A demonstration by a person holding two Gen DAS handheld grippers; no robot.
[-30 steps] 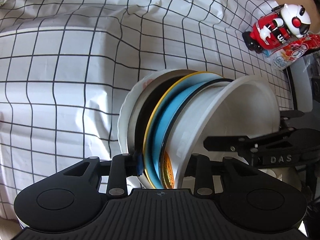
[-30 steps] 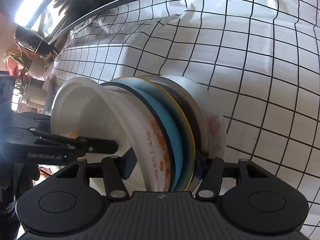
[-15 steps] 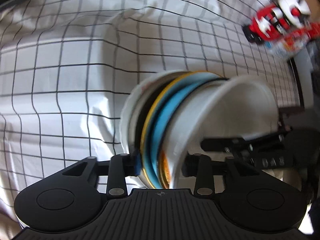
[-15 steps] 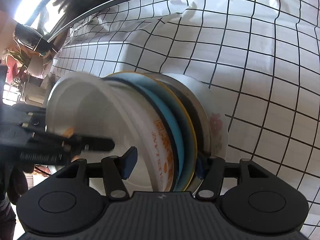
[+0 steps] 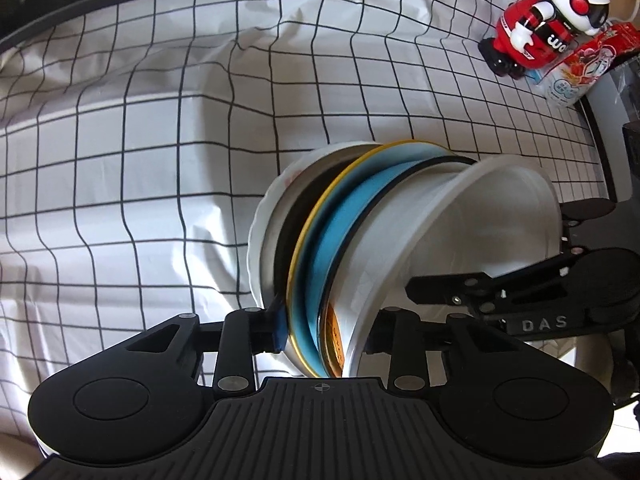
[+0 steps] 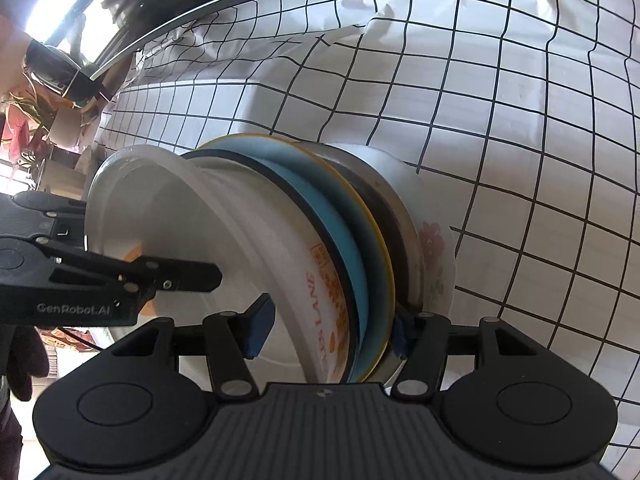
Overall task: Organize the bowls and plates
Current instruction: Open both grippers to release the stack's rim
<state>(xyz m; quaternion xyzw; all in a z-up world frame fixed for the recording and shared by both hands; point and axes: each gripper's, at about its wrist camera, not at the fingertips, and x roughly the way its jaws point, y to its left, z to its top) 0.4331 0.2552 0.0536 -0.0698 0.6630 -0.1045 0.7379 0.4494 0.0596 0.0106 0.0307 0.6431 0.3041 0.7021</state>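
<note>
Two claws on one tilted stack of plates and white bowl.
Left claw closing around it; right claw clamps it above the checked cloth.

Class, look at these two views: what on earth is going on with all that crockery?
A person holds a claw in each hand, and both grip one stack of plates and bowls from opposite sides over the checked tablecloth. The white bowl sits on top. The left claw is closing on the stack's edge; the right claw straddles it too. A toy robot stands off at the side.
</note>
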